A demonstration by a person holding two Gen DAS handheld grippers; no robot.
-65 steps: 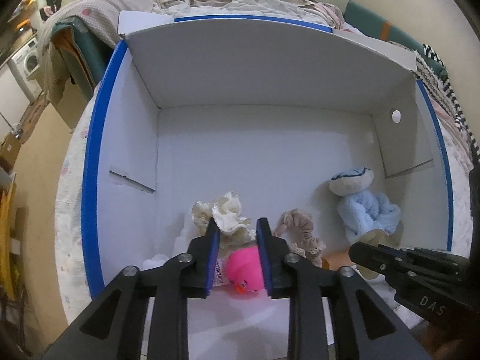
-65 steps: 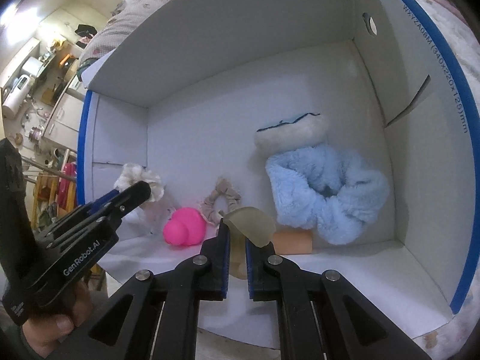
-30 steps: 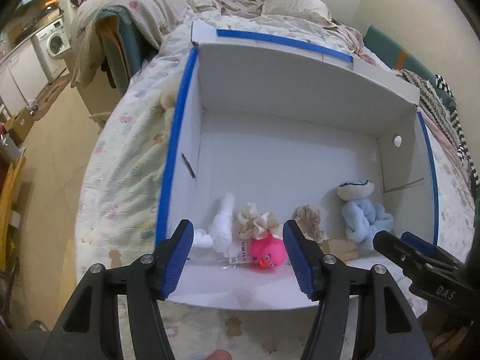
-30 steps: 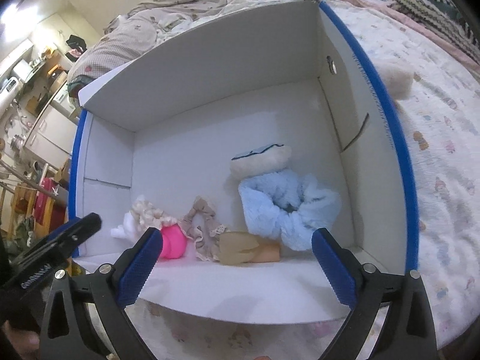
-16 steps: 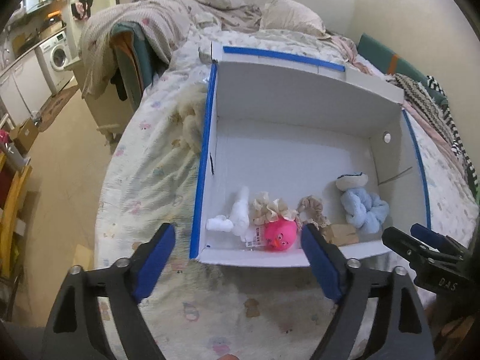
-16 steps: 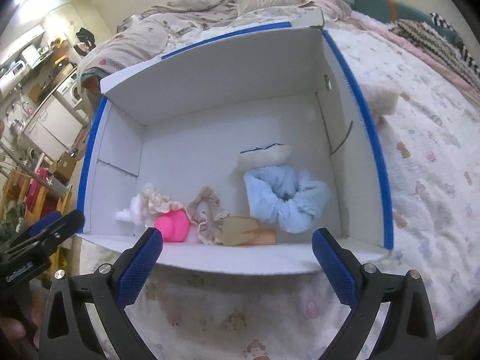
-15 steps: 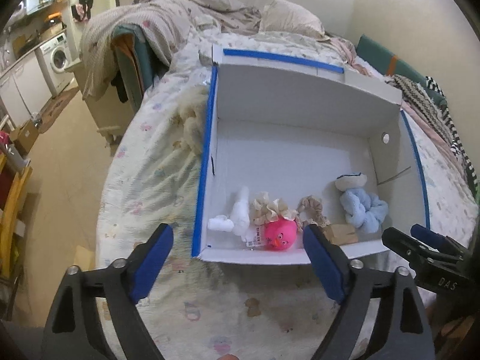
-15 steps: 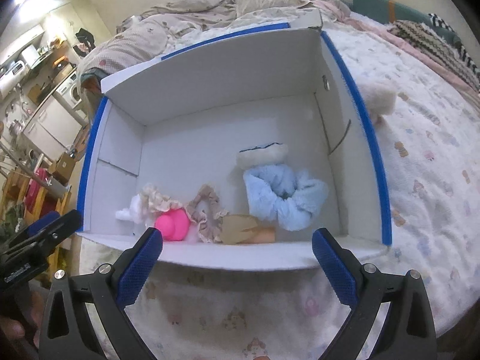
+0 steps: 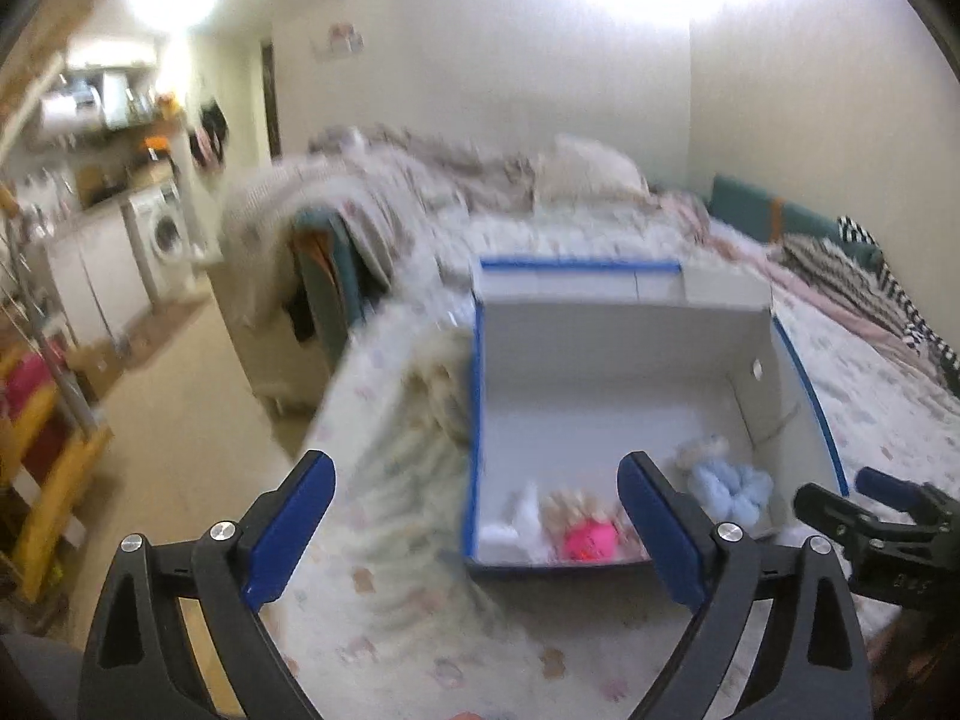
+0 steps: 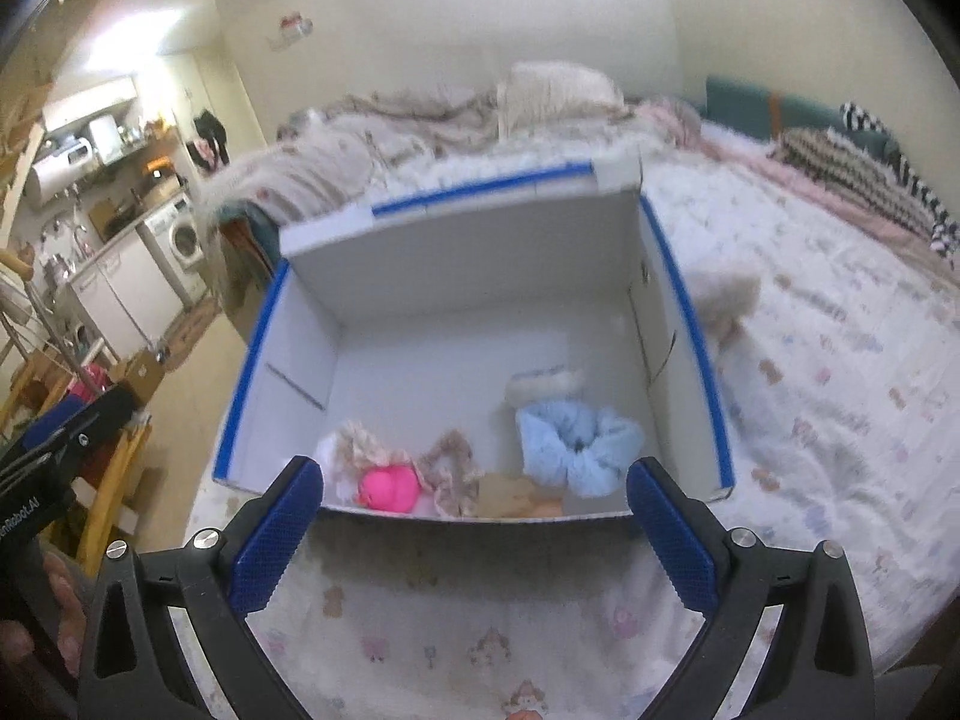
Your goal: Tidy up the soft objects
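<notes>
A white cardboard box (image 9: 600, 360) (image 10: 480, 264) with blue-taped rims sits on the bed. Along its near wall lie a pink duck toy (image 9: 591, 540) (image 10: 389, 486), a cream frilly scrunchie (image 10: 366, 450), a beige scrunchie (image 10: 450, 468), a tan piece (image 10: 516, 495) and a light blue scrunchie (image 9: 729, 489) (image 10: 576, 444). My left gripper (image 9: 474, 474) hangs above the bedspread in front of the box, its jaws opening with nothing between them. My right gripper (image 10: 474, 474) stands open and empty in front of the box's near wall.
A patterned bedspread (image 10: 810, 420) covers the bed; blankets and a pillow (image 9: 594, 168) are piled behind the box. A fluffy cream lump (image 10: 726, 294) lies right of the box. Floor (image 9: 180, 420), a washing machine (image 9: 165, 234) and a yellow rack (image 9: 54, 480) are at the left.
Both grippers have drawn back and up from the box, which now looks smaller. The left jaws have spread wider. The left view has tilted up to show the room.
</notes>
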